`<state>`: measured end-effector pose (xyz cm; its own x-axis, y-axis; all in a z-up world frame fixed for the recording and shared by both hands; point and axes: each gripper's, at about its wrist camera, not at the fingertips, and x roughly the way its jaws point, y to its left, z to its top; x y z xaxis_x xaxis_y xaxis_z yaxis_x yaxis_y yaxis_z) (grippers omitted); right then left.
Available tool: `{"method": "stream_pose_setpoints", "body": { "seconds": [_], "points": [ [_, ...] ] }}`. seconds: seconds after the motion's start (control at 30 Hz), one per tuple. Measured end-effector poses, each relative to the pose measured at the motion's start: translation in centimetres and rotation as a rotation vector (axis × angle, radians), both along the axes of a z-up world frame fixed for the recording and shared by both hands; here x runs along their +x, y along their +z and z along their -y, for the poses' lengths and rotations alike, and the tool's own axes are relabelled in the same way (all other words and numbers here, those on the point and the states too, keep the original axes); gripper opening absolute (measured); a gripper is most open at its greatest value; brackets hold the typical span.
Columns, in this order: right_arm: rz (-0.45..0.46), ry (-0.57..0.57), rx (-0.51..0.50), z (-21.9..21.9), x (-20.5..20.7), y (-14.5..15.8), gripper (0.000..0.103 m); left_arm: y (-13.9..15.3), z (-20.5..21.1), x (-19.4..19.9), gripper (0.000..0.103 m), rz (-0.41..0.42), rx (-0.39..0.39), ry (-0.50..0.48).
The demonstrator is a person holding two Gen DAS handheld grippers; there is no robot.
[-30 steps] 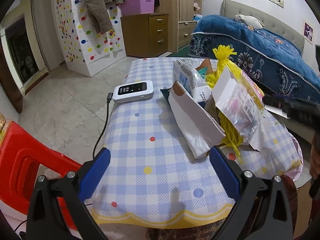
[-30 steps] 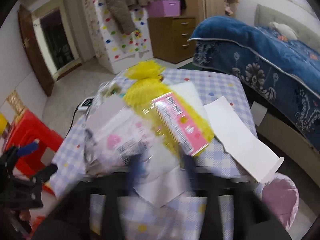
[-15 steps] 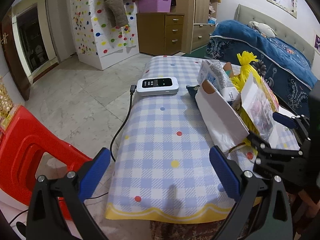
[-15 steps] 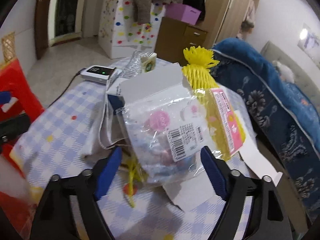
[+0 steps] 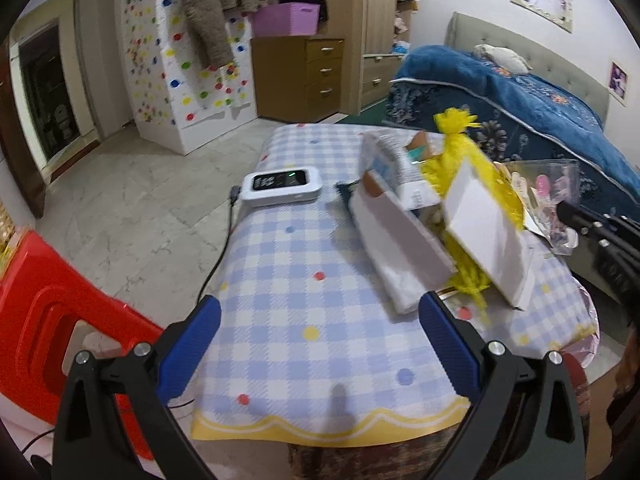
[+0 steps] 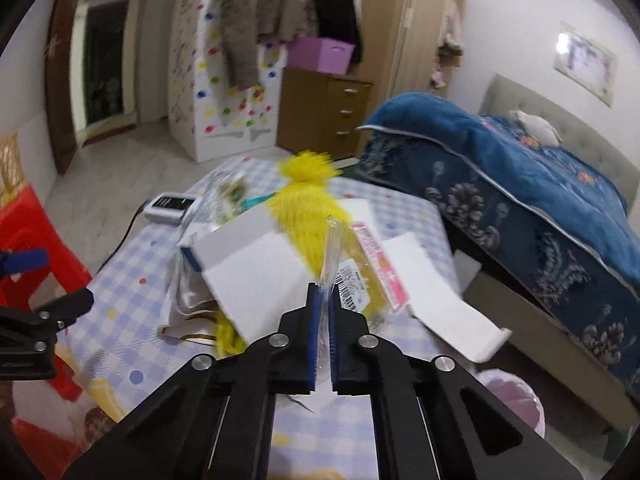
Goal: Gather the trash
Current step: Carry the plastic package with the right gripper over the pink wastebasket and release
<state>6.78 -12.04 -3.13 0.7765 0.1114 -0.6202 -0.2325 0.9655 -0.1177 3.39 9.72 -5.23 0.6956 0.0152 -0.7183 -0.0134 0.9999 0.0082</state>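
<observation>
The right gripper [image 6: 324,296], wide open half a second ago, now pinches the clear plastic wrapper [image 6: 334,248] at frame centre, so removal from the table [image 6: 132,248] can begin, while the left gripper [image 5: 320,316] gapes empty.

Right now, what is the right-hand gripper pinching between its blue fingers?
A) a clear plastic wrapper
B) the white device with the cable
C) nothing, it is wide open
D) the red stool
A: in the right wrist view the right gripper has its jaws closed on the edge of the clear plastic wrapper, above the checked tablecloth.
</observation>
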Motion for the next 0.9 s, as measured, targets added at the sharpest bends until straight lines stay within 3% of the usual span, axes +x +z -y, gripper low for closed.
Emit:
{"method": "stream_pose_setpoints", "body": {
  "seconds": [0.3,0.4,0.47,0.57,0.9],
  "points": [
    [0.026,-0.086,0.150,7.6,-2.9,2.1,0.002,1.1,4.7,2.2,0.094,0.065,0.019,-0.138],
    [0.001,-0.064,0.182,8.3,-3.8,1.7,0.002,0.4,5.7,3.4,0.082,0.046,0.014,-0.176],
    [-0.018,-0.040,0.188,8.3,-4.4,1.0,0.002,-0.3,6.2,4.0,0.067,0.028,0.007,-0.198],
    [-0.050,-0.025,0.201,8.3,-4.6,-0.4,0.002,-1.3,7.0,5.1,0.052,0.000,0.004,-0.239],
    [-0.078,-0.034,0.239,9.5,-4.2,-1.6,0.002,-2.6,8.5,8.7,0.028,-0.071,0.001,-0.346]
  ]
}}
